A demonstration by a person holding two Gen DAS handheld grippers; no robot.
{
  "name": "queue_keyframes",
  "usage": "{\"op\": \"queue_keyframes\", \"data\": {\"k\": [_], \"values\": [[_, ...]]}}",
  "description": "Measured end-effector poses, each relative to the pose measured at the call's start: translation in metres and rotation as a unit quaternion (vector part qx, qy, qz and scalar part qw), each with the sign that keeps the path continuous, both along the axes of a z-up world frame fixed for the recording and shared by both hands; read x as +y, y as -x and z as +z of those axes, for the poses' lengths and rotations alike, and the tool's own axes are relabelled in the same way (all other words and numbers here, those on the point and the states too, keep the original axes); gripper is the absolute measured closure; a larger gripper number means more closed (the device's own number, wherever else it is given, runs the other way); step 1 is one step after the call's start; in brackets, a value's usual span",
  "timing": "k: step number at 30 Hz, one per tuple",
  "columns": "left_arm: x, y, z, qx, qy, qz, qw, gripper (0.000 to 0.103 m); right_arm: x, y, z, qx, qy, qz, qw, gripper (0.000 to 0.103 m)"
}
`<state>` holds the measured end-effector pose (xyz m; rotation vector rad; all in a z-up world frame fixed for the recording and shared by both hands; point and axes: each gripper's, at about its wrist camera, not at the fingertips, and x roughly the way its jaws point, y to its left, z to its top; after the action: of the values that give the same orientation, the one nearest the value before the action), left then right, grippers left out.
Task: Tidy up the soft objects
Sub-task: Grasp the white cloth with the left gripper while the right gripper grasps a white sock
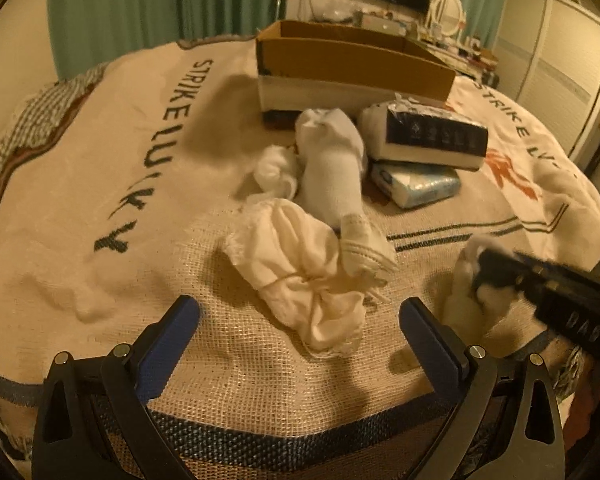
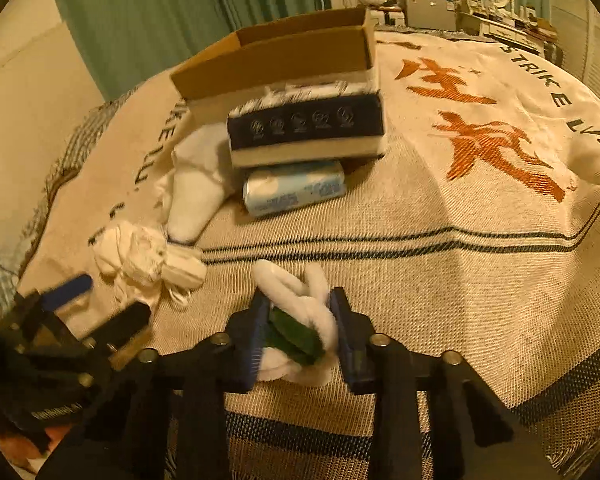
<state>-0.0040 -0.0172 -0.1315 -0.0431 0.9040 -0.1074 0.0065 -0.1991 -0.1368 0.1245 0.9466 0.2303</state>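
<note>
My left gripper (image 1: 300,306) is open and empty, just in front of a crumpled cream cloth (image 1: 300,276) on the bed. A white sock (image 1: 332,172) and a small white wad (image 1: 274,172) lie behind the cloth. My right gripper (image 2: 300,296) is shut on a fluffy white plush toy with a green part (image 2: 300,320), held low over the blanket; it shows at the right of the left wrist view (image 1: 480,280). An open cardboard box (image 1: 340,64) stands at the back, also in the right wrist view (image 2: 284,56).
A dark blue and white tissue pack (image 1: 436,136) rests on a light blue tissue pack (image 1: 416,184) in front of the box. The woven blanket (image 1: 100,184) with printed letters covers the bed. Green curtains, a dresser and a mirror stand behind.
</note>
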Motion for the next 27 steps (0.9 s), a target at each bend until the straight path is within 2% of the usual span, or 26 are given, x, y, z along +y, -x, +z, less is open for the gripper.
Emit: {"op": "queue_keyframes", "data": {"k": [2,6,9,11,14,15,17,18,19,22,24,27], "values": [[-0.005,-0.001,0.000,-0.006,-0.014,-0.006,0.9999,0.007,-0.002,0.001,0.008,-0.016,0.007,-0.008,1.000,0.078],[-0.009,-0.007,-0.006,-0.017,-0.045,-0.013,0.9987,0.008,-0.006,0.000,0.017,-0.029,0.004,-0.015,0.999,0.079],[-0.010,-0.015,-0.012,-0.012,-0.059,-0.015,0.9981,0.023,-0.005,-0.002,0.017,-0.030,0.009,-0.014,0.999,0.079],[-0.012,-0.020,-0.015,-0.011,-0.066,-0.019,0.9976,0.024,-0.005,-0.002,0.016,-0.029,0.011,-0.013,0.999,0.079],[-0.012,-0.020,-0.014,-0.019,-0.062,-0.025,0.9976,0.049,-0.005,0.000,0.017,-0.033,0.013,-0.012,0.999,0.079],[-0.011,-0.020,-0.013,-0.016,-0.054,-0.030,0.9980,0.061,-0.006,0.000,0.018,-0.035,0.013,-0.012,0.999,0.079],[-0.008,-0.018,-0.012,-0.012,-0.040,-0.035,0.9985,0.064,-0.006,0.001,0.022,-0.040,0.010,-0.013,0.999,0.079],[-0.008,-0.016,-0.012,-0.013,-0.037,-0.037,0.9986,0.072,-0.006,0.001,0.024,-0.042,0.009,-0.013,0.999,0.079],[-0.006,-0.013,-0.011,-0.012,-0.036,-0.040,0.9985,0.075,-0.007,0.002,0.026,-0.044,0.008,-0.013,0.999,0.079],[-0.005,-0.006,-0.004,-0.017,-0.039,-0.041,0.9983,0.081,-0.006,0.004,0.034,-0.054,0.003,-0.012,0.998,0.079],[-0.004,0.000,0.005,-0.025,-0.033,-0.042,0.9983,0.081,-0.005,0.006,0.039,-0.060,0.003,-0.009,0.998,0.079],[0.002,0.007,0.026,-0.063,-0.009,-0.044,0.9970,0.081,-0.002,0.011,0.052,-0.078,0.006,-0.004,0.997,0.079]]}}
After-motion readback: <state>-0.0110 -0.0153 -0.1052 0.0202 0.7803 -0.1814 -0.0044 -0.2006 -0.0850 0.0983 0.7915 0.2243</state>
